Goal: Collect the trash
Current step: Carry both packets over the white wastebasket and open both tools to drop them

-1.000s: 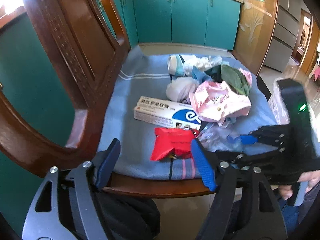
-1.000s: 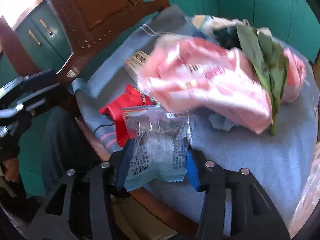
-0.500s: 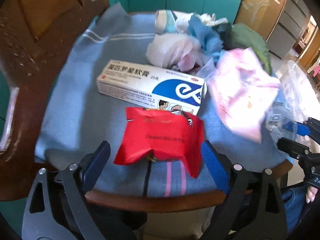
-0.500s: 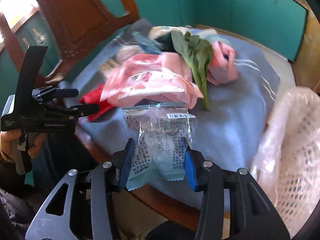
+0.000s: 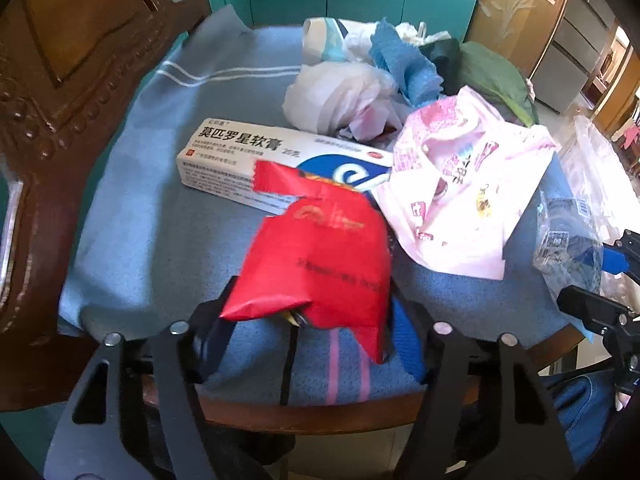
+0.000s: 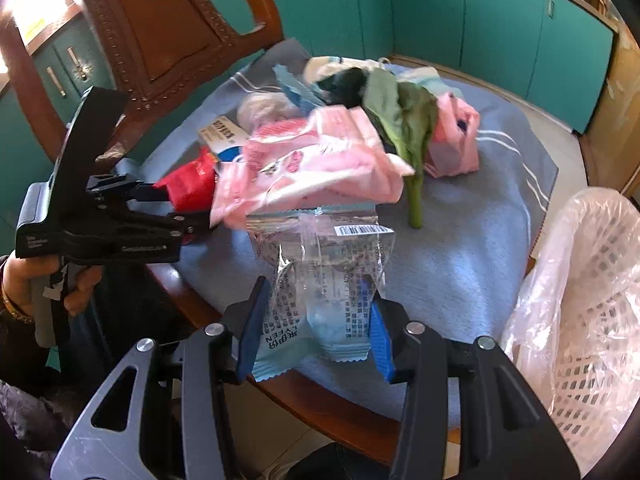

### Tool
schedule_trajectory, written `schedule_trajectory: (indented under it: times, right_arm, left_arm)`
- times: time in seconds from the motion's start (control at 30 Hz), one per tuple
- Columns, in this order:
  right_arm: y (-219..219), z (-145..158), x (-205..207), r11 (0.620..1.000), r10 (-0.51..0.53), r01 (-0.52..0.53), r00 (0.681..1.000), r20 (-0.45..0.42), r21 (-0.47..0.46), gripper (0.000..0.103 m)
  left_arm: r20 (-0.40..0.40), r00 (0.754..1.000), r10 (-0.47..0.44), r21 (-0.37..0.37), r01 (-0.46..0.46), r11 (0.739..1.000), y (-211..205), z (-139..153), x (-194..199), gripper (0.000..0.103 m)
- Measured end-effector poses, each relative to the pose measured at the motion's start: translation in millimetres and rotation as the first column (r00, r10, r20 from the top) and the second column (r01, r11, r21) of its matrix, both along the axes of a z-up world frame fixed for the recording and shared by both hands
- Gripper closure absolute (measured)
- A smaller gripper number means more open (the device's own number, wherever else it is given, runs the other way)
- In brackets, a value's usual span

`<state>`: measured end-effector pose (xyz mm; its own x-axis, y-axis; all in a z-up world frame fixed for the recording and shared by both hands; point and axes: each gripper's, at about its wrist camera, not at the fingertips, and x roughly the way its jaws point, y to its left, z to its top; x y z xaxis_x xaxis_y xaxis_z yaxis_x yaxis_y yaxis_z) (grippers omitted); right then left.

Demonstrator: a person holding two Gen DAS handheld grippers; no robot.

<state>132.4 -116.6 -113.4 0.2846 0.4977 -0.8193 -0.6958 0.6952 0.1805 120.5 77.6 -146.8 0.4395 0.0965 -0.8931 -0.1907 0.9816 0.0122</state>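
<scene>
Trash lies on a blue cloth (image 5: pixel 152 240) over a wooden chair seat. My left gripper (image 5: pixel 308 320) is shut on a red wrapper (image 5: pixel 320 264) and holds it just above the cloth's front edge; the wrapper also shows in the right wrist view (image 6: pixel 188 184). My right gripper (image 6: pixel 316 332) is shut on a clear and light-blue wrapper (image 6: pixel 324 264), lifted at the seat's front edge; this wrapper shows in the left wrist view (image 5: pixel 568 240). A white ointment box (image 5: pixel 248 160), a pink bag (image 5: pixel 464 192), a green leaf (image 6: pixel 404 120) and crumpled tissue (image 5: pixel 340 92) remain on the cloth.
A white lattice basket lined with clear plastic (image 6: pixel 588 300) stands to the right of the chair. The carved wooden chair back (image 5: pixel 72 60) rises on the left. Teal cabinets (image 6: pixel 500 28) stand behind. A pink plastic bag (image 6: pixel 456 140) lies at the far right of the pile.
My left gripper moved in and closed on the red wrapper, lifting it off the cloth. My right gripper pulled back with the clear wrapper, and the basket came into its view.
</scene>
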Motion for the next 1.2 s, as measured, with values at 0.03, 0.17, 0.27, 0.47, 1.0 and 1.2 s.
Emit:
schedule_trajectory:
  times: [0.03,0.17,0.27,0.47,1.0,1.2]
  right_arm:
    - [1,1,-1,1.0,0.003,-0.003,1.0,0.003,0.001,0.057]
    - [1,2,-1,1.0,0.005,-0.005,1.0,0.009,0.007,0.057]
    - [0,2,0,1.0,-0.002,0.002,1.0,0.018,0.008,0.057]
    - [-4,6,1,0.999,-0.026,0.025,0.999,0.031,0.029,0.057]
    - [-32,44,1,0.98,-0.138,0.113,0.979,0.153,0.162,0.057]
    - [-32,44,2,0.977,-0.162,0.135,0.973,0.166,0.163,0.057]
  left_arm:
    - [0.008,1.0,0.001,0.009,-0.001,1.0,0,3,-2,0.035]
    - [0.041,0.999,0.003,0.028,-0.004,1.0,0,16,-10,0.037]
    - [0.059,0.998,0.004,0.026,-0.006,1.0,0,24,-15,0.037]
    - [0.134,0.991,-0.004,0.038,-0.001,0.999,-5,52,-26,0.037]
    - [0.3,0.954,-0.022,0.087,-0.004,0.996,-15,95,-43,0.037]
    - [0.315,0.949,-0.017,0.077,-0.008,0.997,-16,98,-44,0.037]
